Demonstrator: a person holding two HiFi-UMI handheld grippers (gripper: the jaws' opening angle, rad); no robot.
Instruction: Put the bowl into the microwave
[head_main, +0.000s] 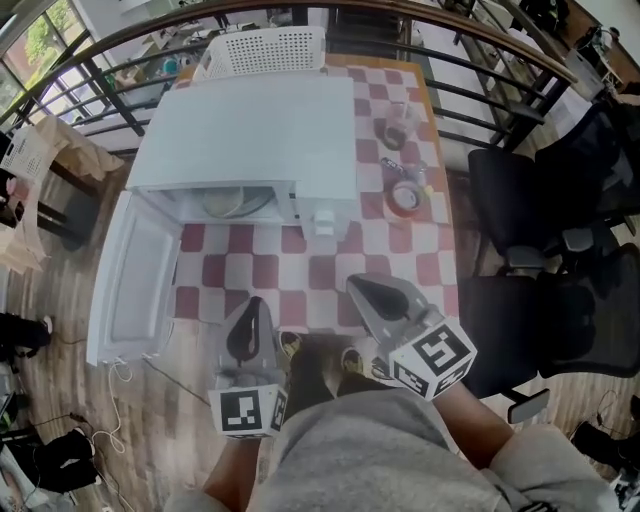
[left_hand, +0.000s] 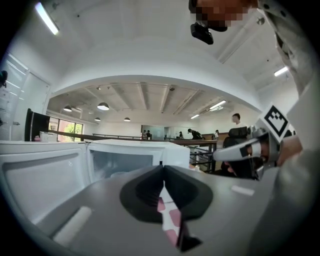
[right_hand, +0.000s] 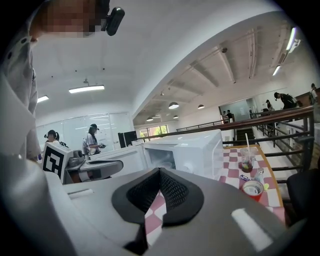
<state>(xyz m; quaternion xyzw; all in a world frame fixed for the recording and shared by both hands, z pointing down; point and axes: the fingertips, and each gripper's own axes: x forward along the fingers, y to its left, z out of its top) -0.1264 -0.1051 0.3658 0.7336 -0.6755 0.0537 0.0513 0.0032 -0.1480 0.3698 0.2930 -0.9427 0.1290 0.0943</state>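
Observation:
A white microwave (head_main: 250, 130) stands on the red-and-white checkered table (head_main: 330, 270), its door (head_main: 135, 275) swung wide open to the left. Inside its cavity sits a pale bowl (head_main: 238, 203), partly hidden by the top edge. My left gripper (head_main: 253, 302) hovers over the table's near edge in front of the cavity, jaws together with nothing between them. My right gripper (head_main: 354, 284) is beside it to the right, also shut and empty. The left gripper view shows the open microwave (left_hand: 125, 155) ahead; the right gripper view shows the microwave (right_hand: 190, 150) too.
A white perforated basket (head_main: 265, 50) stands behind the microwave. A plastic cup with a straw (head_main: 397, 125) and a red cup (head_main: 404, 198) sit on the table's right side. Black office chairs (head_main: 530, 200) stand to the right, and a metal railing (head_main: 120, 90) runs behind the table.

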